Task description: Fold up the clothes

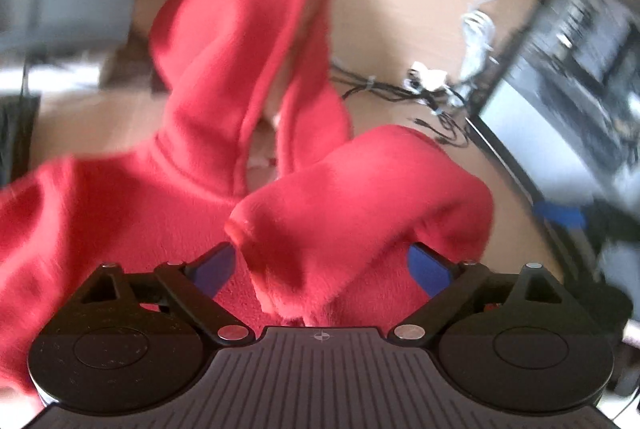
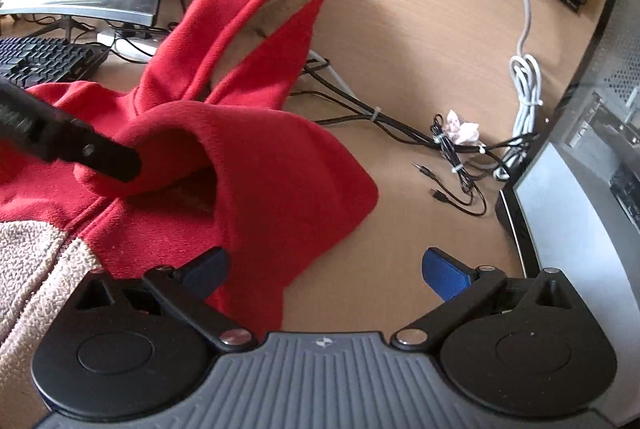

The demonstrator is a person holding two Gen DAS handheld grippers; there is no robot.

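Hoodie (image 2: 256, 165), red fleece, lies spread on the tabletop (image 2: 420, 29), hood pointing away and a sleeve bunched over the chest. On the left, the left gripper (image 1: 320, 265) has its jaws apart around that sleeve fold, gripping nothing I can confirm. The right gripper (image 2: 326, 269) hangs with jaws apart at the hoodie's right edge; sleeve folding seems underway, and next calls for pinching this edge.

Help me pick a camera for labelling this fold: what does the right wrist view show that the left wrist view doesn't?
Only the right wrist view shows the keyboard, the beige fleece panel and the left hand-held gripper at the sleeve opening. Only the left wrist view shows that sleeve between its own open fingers. Both show the red hoodie, the cable tangle and the wooden desk.
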